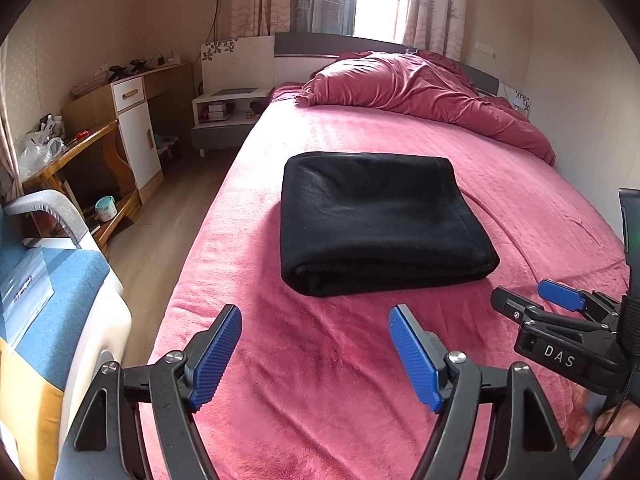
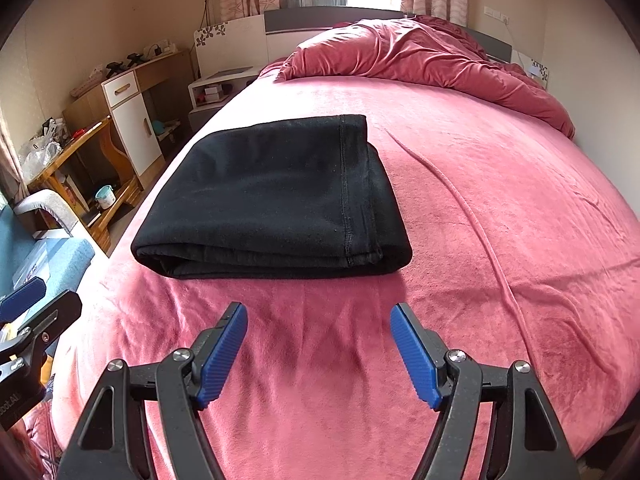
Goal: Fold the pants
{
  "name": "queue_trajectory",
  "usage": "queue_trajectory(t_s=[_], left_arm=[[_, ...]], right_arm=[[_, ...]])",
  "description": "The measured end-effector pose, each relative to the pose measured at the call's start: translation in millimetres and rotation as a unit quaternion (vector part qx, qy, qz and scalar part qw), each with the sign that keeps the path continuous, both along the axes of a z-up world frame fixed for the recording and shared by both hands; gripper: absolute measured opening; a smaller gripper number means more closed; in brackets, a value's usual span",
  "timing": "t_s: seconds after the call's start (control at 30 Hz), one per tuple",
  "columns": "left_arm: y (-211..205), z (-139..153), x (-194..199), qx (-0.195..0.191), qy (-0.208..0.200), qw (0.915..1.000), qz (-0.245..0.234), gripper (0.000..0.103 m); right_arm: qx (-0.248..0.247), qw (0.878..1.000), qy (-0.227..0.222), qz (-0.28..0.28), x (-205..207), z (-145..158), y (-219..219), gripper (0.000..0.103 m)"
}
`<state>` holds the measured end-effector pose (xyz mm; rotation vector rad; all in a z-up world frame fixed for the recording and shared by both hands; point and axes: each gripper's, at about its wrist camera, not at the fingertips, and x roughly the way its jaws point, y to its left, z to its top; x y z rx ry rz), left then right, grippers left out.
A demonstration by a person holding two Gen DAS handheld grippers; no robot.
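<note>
The black pants [image 1: 380,220] lie folded into a thick rectangle on the pink bed cover [image 1: 340,380], with the folded edge facing me. My left gripper [image 1: 315,312] hovers just short of that near edge, open, with nothing between its blue pads. My right gripper [image 2: 319,308] is also open and empty, a little in front of the pants [image 2: 272,200], toward their right corner. Each gripper shows in the other's view: the right gripper [image 1: 520,292] at the right edge, the left gripper [image 2: 56,294] at the left edge. Neither touches the cloth.
A crumpled red duvet [image 1: 424,92] is heaped at the head of the bed. Left of the bed are wooden floor [image 1: 168,208], a white nightstand [image 1: 228,112], a cluttered desk with a cabinet [image 1: 132,120] and a blue chair [image 1: 48,280]. A hand [image 1: 616,420] holds the right gripper.
</note>
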<state>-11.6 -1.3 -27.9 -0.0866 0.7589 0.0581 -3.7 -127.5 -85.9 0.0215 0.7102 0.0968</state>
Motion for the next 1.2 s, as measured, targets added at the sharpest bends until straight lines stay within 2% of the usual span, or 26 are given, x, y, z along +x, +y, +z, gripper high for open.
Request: queue_trajectory(t_s=[1.2], left_arm=[[4.1,3.6,-3.9,0.006,-0.005,0.9999,0.014,0.078]], right_arm=[[-0.005,1.0,0.005,0.004,-1.7,-3.1,5.7,0.078]])
